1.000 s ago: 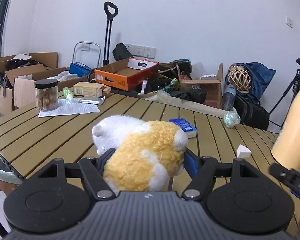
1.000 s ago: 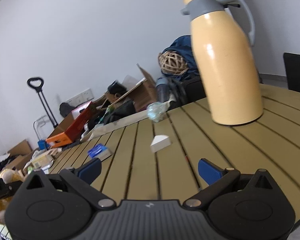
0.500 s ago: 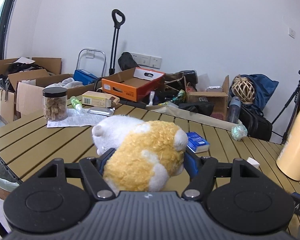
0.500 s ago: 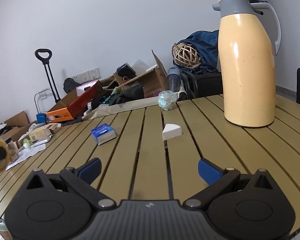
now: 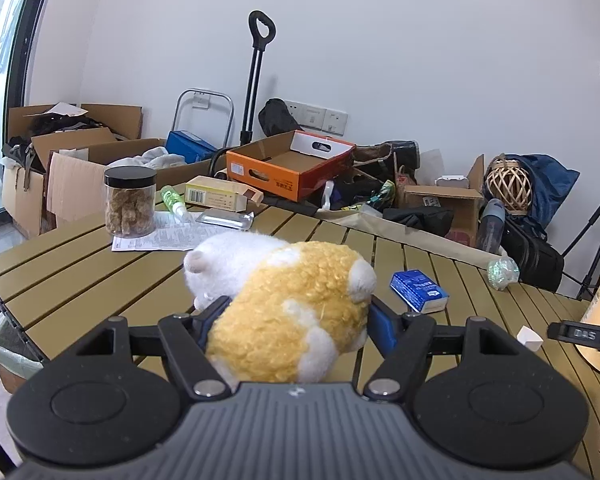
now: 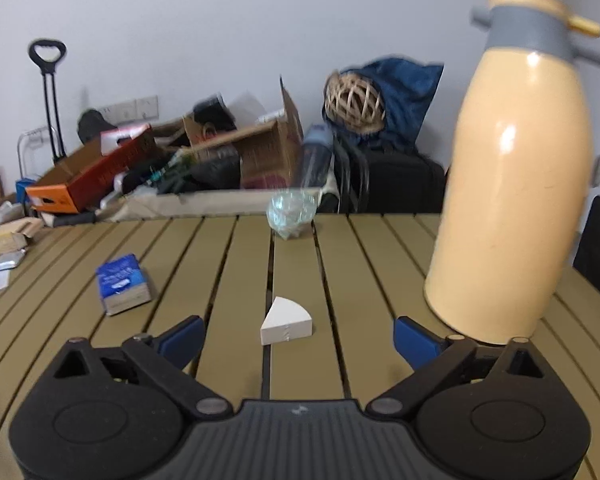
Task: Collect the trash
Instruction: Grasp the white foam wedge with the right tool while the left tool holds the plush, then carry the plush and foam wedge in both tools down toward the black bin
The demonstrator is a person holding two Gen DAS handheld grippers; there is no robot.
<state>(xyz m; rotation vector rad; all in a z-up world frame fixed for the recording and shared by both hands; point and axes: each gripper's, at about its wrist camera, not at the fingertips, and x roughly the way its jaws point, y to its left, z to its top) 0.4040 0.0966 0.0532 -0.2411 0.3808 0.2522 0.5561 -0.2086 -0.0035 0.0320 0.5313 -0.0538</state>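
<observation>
The left gripper (image 5: 294, 318) pinches a fuzzy yellow-and-white plush toy (image 5: 284, 312) at lower centre, above the slatted olive table (image 5: 80, 272). The right gripper (image 6: 296, 332) is spread wide (nothing between its blue pads), a white wedge-shaped scrap (image 6: 286, 322) lying just beyond. A crumpled clear wrapper (image 6: 292, 214) sits at the far edge; a glossy cream thermos (image 6: 512, 184) stands right. Cardboard boxes (image 5: 288, 164) crowd the white wall.

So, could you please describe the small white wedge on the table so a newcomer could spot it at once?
Start at the tall cream thermos jug on the slatted table. Just left of its base, ahead of the open right gripper, lies the white wedge. Unlike the blue box and crumpled clear plastic, it is plain white, with one curved edge.
</observation>
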